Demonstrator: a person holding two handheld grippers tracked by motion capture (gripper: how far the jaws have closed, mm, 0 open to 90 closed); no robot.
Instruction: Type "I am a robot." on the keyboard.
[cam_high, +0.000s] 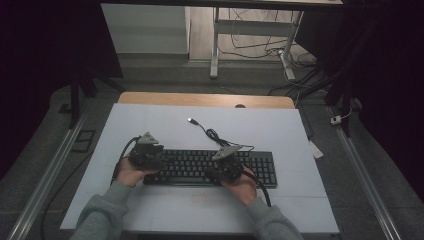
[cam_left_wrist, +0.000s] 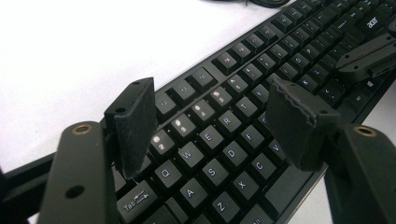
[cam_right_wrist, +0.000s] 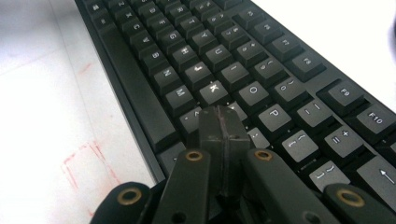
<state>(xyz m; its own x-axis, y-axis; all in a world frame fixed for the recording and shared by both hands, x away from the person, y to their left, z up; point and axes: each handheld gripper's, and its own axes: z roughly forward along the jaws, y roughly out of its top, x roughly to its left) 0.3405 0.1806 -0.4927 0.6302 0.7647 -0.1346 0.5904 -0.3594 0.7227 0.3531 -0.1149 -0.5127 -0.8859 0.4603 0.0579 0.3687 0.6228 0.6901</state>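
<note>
A black keyboard lies across the white mat. Its cable runs back to a loose USB plug. My left gripper hovers over the keyboard's left end. In the left gripper view the left gripper is open above the number and QWERTY keys, with nothing between its pads. My right gripper is over the keyboard's middle right. The right gripper has its jaws pressed together, and its tip is down among the keys just below K. I cannot tell if it touches one.
The mat covers a wooden table. Faint red marks show on the mat in front of the keyboard. Desk legs and floor cables lie beyond the table. The right gripper's body shows at the far end of the left gripper view.
</note>
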